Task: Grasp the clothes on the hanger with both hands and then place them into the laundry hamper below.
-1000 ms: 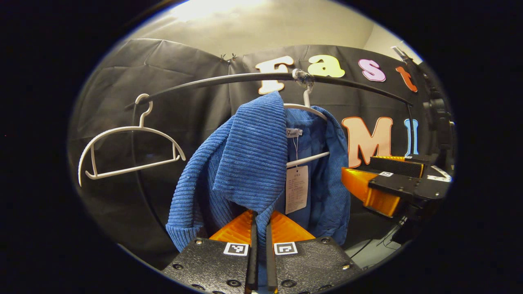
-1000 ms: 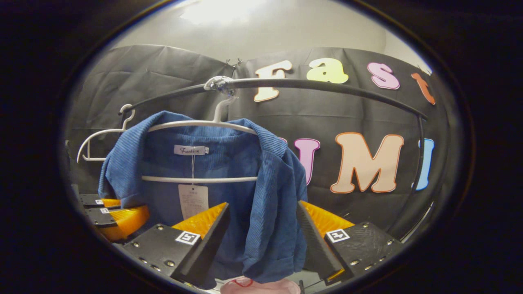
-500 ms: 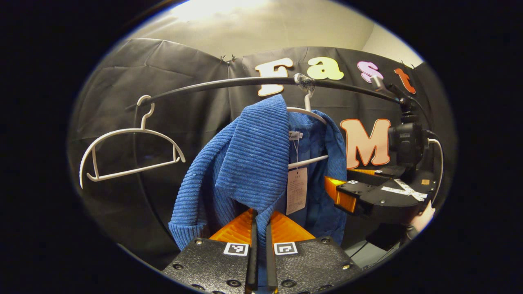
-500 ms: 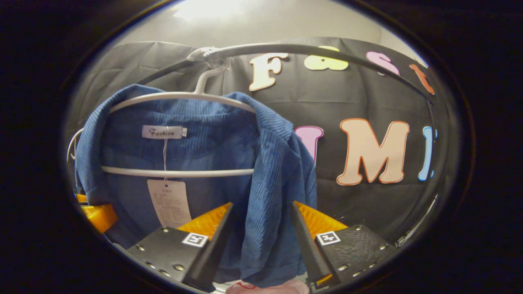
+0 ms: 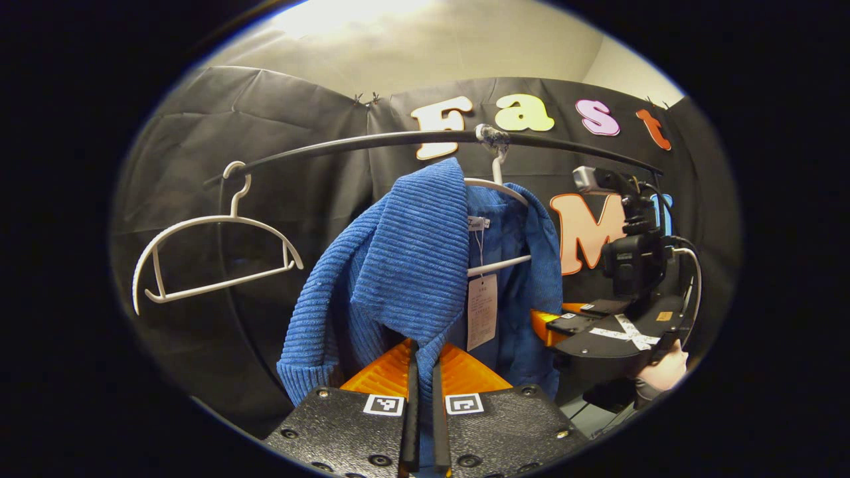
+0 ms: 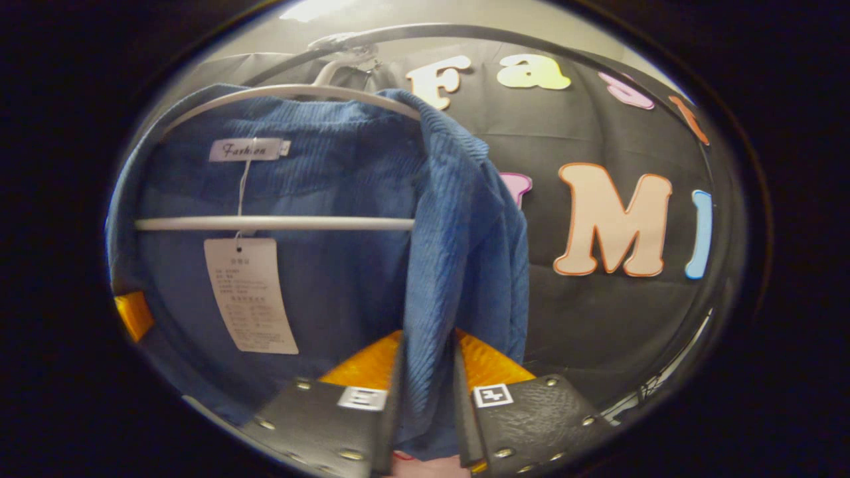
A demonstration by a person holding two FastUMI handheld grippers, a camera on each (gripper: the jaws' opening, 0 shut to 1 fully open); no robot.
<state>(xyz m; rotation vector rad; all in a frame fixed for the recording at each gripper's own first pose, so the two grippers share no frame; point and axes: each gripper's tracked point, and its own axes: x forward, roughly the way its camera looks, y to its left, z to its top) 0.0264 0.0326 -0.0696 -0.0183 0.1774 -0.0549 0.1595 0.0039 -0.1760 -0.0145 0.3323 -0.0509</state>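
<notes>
Both grippers pinch the blue ribbed corduroy jacket [image 5: 405, 265]: left gripper [image 5: 423, 392] on its front flap, right gripper [image 6: 425, 392] on the opposite edge. Jacket hangs on a white plastic hanger [image 6: 279, 223] under the black curved rail [image 5: 372, 141]. An empty white hanger [image 5: 212, 249] hangs alongside; a paper tag [image 6: 251, 295] dangles inside.

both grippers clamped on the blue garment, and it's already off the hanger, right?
Not off: the right gripper view shows the blue garment draped over the white hanger on the rail. Left gripper and right gripper are both clamped on it.
</notes>
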